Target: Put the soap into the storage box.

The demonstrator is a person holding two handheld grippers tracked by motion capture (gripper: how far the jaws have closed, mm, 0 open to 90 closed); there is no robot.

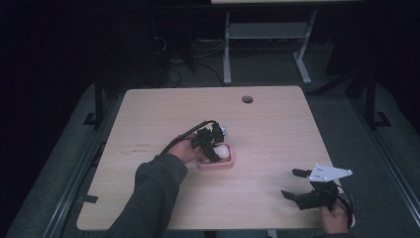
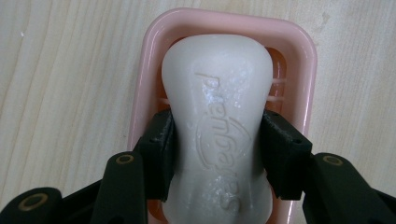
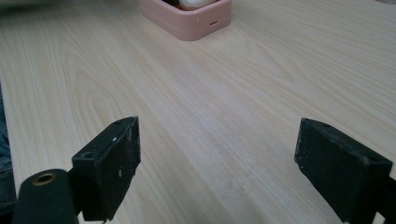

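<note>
High view: the left gripper point(image 1: 214, 145) stands over a pink soap dish point(image 1: 216, 165) just left of the table's point(image 1: 277, 119) middle, with a white bar of soap point(image 1: 223, 151) in it. The right gripper point(image 1: 297, 184) sits well apart, toward four o'clock near the front edge, jaws spread and holding nothing. Whether the soap is being set in or taken out can't be told from here; either way the job is best done with the left hand alone, while the right stays clear.

Left gripper view: the jaws are clenched on the soap point(image 2: 218, 126) at its narrow waist, one pad at nine o'clock and one at three o'clock. The soap lies inside the dish point(image 2: 144, 93), its far end toward twelve o'clock close to the rim. The surface looks wet and beaded, so I judge it slippery: keep the squeeze steady and square on the waist, where the flared ends help stop it sliding out. Move it straight up or down, level, so the pads don't catch the dish walls, which sit close beside them.

Right gripper view: the jaws stand wide over bare wood with nothing between them. The dish point(image 3: 187, 21) shows at twelve o'clock, far off. If the dish shifts, this gripper could steady its near wall.
</note>
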